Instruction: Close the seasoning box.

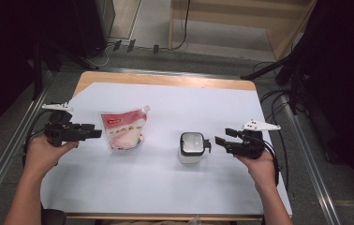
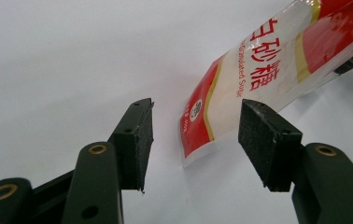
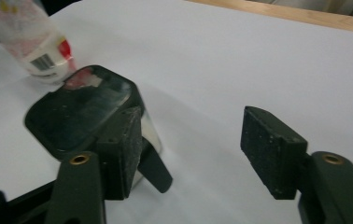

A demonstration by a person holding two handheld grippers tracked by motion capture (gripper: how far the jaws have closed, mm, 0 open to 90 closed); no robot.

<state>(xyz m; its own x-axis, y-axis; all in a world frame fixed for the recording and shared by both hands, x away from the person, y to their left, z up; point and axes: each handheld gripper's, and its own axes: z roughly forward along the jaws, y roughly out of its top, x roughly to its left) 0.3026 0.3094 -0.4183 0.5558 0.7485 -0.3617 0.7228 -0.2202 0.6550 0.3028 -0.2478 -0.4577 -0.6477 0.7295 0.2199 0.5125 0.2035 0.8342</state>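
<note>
Resting on the white sheet (image 1: 165, 187) covering the table, the red-and-white sugar pouch (image 1: 122, 130) is lying left of centre, with the lidded container (image 1: 191, 147) sitting to its right. The left gripper (image 1: 96, 133) is hovering just beside the pouch's left edge — jaws spread, nothing between the pads. The right gripper (image 1: 220, 139) is pointing at the container's side latch (image 1: 207, 145) — jaws standing apart and gripping nothing, one pad just beside the container.
</note>
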